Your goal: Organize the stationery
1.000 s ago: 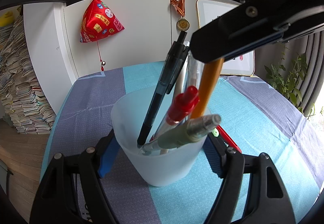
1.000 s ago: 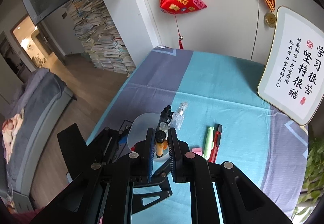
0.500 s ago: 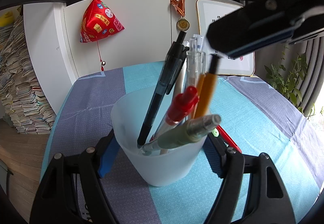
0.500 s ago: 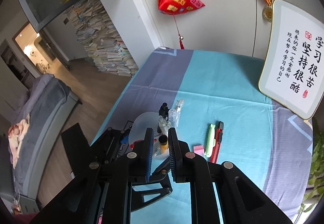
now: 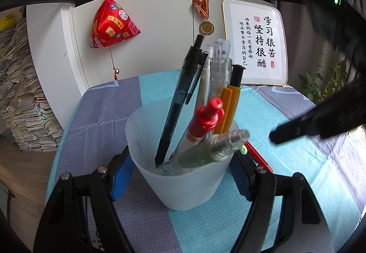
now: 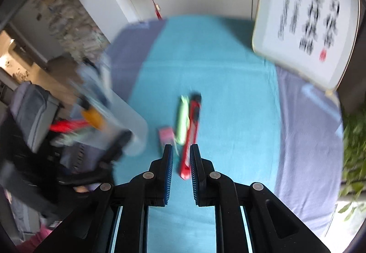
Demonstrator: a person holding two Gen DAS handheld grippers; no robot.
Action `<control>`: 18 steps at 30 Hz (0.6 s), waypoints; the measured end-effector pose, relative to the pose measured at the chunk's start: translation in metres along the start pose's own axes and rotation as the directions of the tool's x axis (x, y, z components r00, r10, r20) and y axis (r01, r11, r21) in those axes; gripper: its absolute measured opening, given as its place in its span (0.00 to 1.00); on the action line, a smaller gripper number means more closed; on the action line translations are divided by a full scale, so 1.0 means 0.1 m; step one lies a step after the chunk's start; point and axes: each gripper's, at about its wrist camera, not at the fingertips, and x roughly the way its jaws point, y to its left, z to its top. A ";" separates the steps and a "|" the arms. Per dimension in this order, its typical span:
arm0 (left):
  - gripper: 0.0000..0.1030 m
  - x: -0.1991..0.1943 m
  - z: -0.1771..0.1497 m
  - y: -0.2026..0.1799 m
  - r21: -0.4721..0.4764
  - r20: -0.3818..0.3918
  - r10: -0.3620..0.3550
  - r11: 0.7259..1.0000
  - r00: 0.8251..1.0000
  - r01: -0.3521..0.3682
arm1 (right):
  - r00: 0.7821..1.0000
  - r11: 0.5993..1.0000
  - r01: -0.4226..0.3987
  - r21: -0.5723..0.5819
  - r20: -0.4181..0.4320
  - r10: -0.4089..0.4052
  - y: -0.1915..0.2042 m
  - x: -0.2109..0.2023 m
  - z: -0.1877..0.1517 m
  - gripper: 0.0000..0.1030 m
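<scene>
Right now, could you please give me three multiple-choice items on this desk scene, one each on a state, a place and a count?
1. What is the left gripper doing with the cup?
A. Its jaws are shut on the cup
B. It hangs well above the cup
C. It is tipping the cup over

2. Where does the red utility knife lie?
A. Inside the cup
B. On the teal cloth, beside the green tool
C. On a shelf

3. How many loose items lie on the cloth beside the cup?
A. One
B. Three
C. Six

Answers:
1 A: both blue pads press the sides of the upright cup.
2 B: the knife lies flat on the cloth, alongside the green tool.
3 B: only the knife, the green tool and the pink eraser lie there.
</scene>
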 end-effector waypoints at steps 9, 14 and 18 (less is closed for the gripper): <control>0.72 0.00 0.00 0.00 0.001 0.000 0.001 1.000 1.000 -0.001 | 0.999 0.998 -0.016 0.068 -0.039 0.018 -0.14 0.34 0.00 0.14; 0.72 0.00 0.00 0.00 0.001 0.000 0.000 1.000 1.000 0.000 | 0.998 0.998 0.001 0.060 -0.061 0.002 -0.07 0.47 0.01 0.14; 0.72 0.00 0.00 0.00 0.000 0.000 0.000 1.000 1.000 0.000 | 0.997 0.998 0.056 0.038 -0.054 -0.054 -0.05 0.53 0.01 0.14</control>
